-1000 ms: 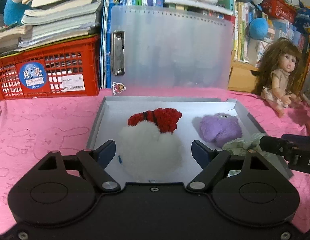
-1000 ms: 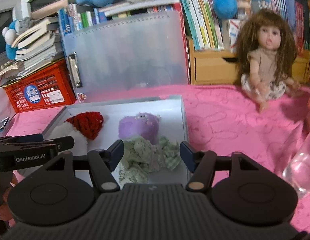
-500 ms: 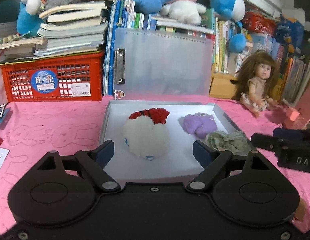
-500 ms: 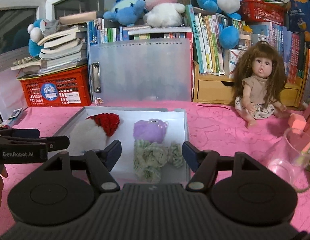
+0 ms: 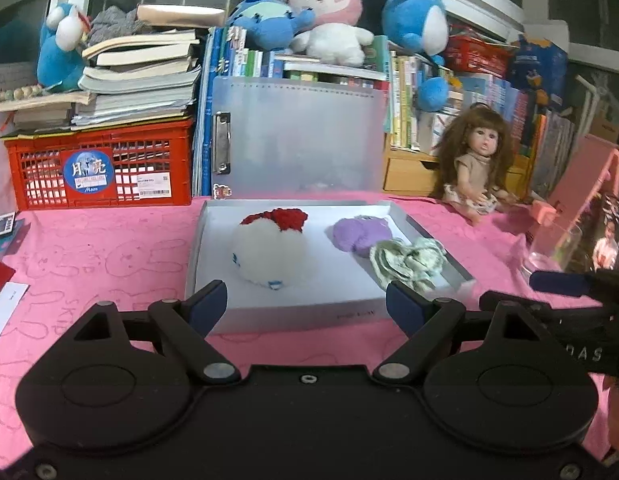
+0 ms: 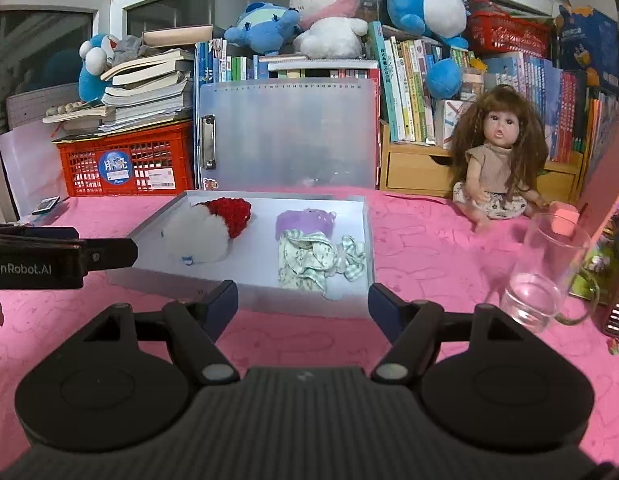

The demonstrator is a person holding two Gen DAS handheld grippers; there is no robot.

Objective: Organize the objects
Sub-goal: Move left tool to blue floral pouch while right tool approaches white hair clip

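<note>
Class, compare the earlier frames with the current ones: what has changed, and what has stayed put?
Both grippers, left and right, drew back from the tray; the right one's jaws are opening, nothing between them. The white plush, purple toy and green cloth stayed in place.

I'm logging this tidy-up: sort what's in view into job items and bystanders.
Job: open grey box; inside it, white-and-red plush, purple plush, green patterned cloth.

Bystanders: doll, glass, red crate, book stacks, shelf plushies.

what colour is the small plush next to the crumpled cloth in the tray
Purple. The small plush, touching the crumpled cloth, shows best in the right wrist view.
</note>
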